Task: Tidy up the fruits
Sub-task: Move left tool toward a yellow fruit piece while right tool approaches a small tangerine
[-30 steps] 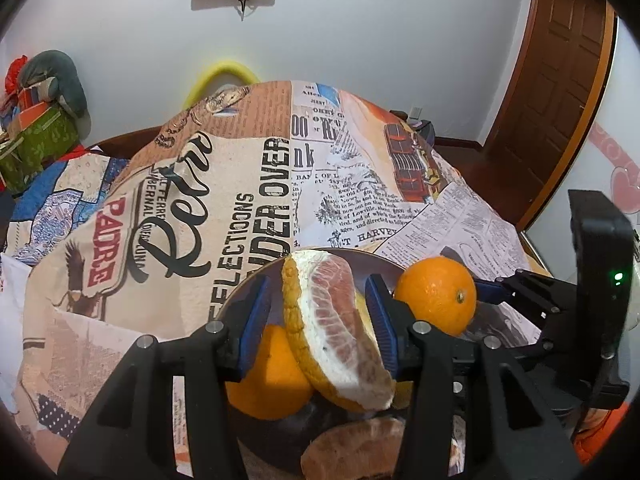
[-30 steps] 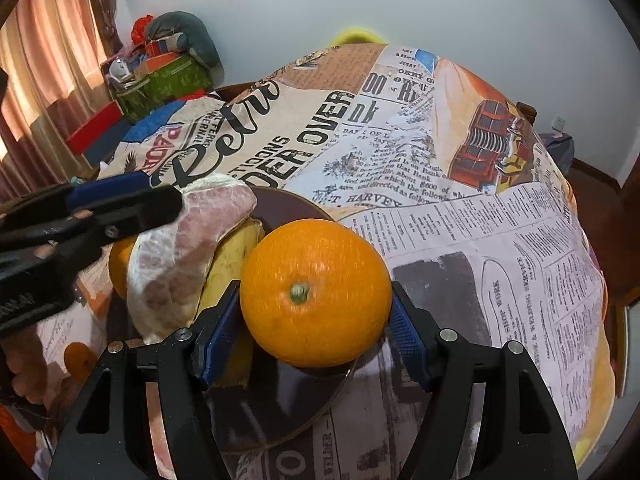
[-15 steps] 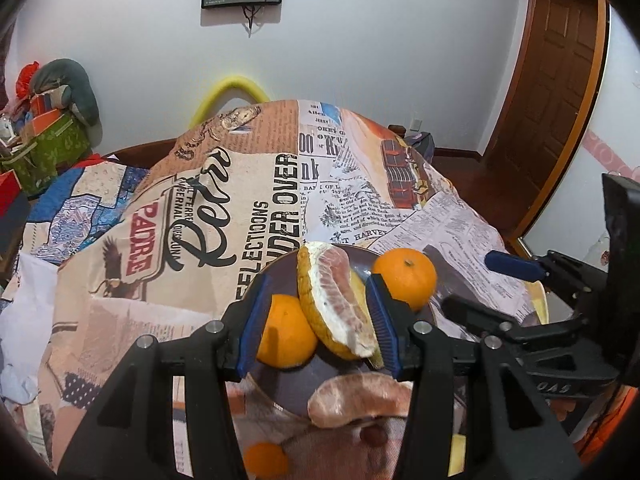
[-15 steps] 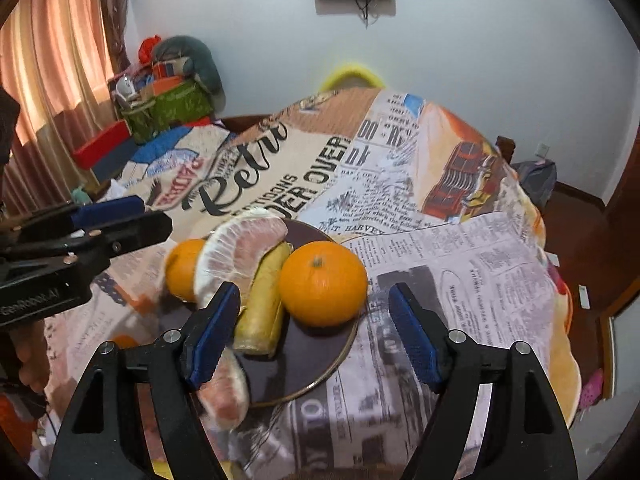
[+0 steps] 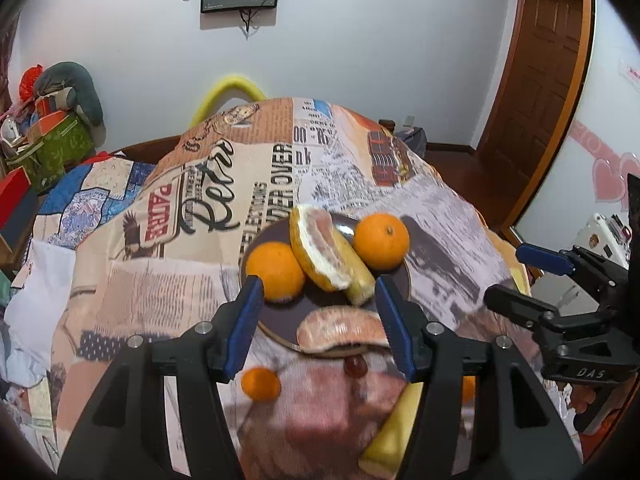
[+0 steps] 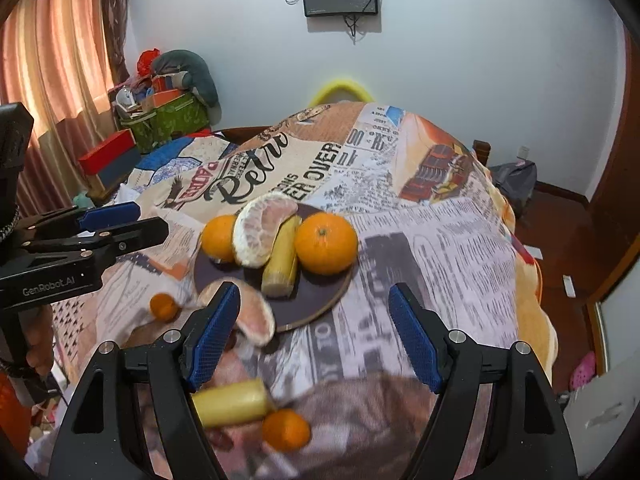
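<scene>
Left wrist view, setting: White walls and a brown wooden door (image 5: 536, 80) frame a table under a newspaper-print tablecloth (image 5: 200, 200), where we see a dark round plate (image 5: 280, 320).
Left wrist view, fruit: On the plate sit a left-hand orange (image 5: 275, 271), a peeled pomelo wedge (image 5: 318, 252) leaning upright, a yellow banana piece (image 5: 358, 276) behind it, and a right-hand orange (image 5: 381, 241) with its stem dimple facing us.
Left wrist view, long axes: We read wedge and banana as both running from upper left to lower right.
Left wrist view, near rim: A second pomelo wedge (image 5: 340, 328) lies crosswise over the rim, beside a dark red grape (image 5: 354, 366) and a small tangerine (image 5: 261, 384) on the cloth.
Left wrist view, left gripper (image 5: 320, 320): Released, blue pads spread wide, nothing between them.
Right wrist view, fruit: We see the same plate (image 6: 320, 296); its banana piece (image 6: 282, 258) points its cut end toward us, and the leaning wedge (image 6: 260, 232) arches over it.
Right wrist view, only here: A loose yellow banana piece (image 6: 230, 402) lies crosswise beside another tangerine (image 6: 286, 430), with striped curtains (image 6: 52, 60) at left.
Right wrist view, right gripper (image 6: 312, 340): Released, spread wide, empty; its left pad overlaps the rim wedge (image 6: 252, 312), and we cannot tell whether they touch.
</scene>
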### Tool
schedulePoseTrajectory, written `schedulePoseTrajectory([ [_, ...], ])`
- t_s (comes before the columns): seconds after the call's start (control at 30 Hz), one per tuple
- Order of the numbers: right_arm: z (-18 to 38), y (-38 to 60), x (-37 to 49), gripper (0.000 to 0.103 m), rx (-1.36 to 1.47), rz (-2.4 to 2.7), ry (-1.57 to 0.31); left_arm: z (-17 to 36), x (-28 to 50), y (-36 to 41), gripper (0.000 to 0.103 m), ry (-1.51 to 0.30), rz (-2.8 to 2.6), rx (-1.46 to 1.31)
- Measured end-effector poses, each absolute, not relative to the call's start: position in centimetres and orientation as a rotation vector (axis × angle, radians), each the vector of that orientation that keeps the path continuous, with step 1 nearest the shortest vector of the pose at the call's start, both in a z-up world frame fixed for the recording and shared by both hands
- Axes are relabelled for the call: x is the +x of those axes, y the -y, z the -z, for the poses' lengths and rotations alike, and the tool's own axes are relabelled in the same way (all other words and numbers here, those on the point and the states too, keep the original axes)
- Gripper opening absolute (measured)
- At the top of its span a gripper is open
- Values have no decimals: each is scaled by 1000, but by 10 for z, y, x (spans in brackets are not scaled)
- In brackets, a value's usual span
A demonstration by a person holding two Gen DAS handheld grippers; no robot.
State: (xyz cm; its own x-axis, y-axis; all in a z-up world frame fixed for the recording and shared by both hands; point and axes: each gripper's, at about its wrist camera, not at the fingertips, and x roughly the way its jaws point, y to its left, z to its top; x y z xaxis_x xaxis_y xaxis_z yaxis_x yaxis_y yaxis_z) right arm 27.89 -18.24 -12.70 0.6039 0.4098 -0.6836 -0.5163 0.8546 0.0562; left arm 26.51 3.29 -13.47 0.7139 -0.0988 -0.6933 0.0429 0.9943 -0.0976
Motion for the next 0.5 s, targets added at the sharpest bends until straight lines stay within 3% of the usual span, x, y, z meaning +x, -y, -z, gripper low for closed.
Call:
schedulePoseTrajectory([
  [0.5, 172, 209, 233, 74, -137, -494, -846, 181, 229, -6, 57, -905, 140, -83],
])
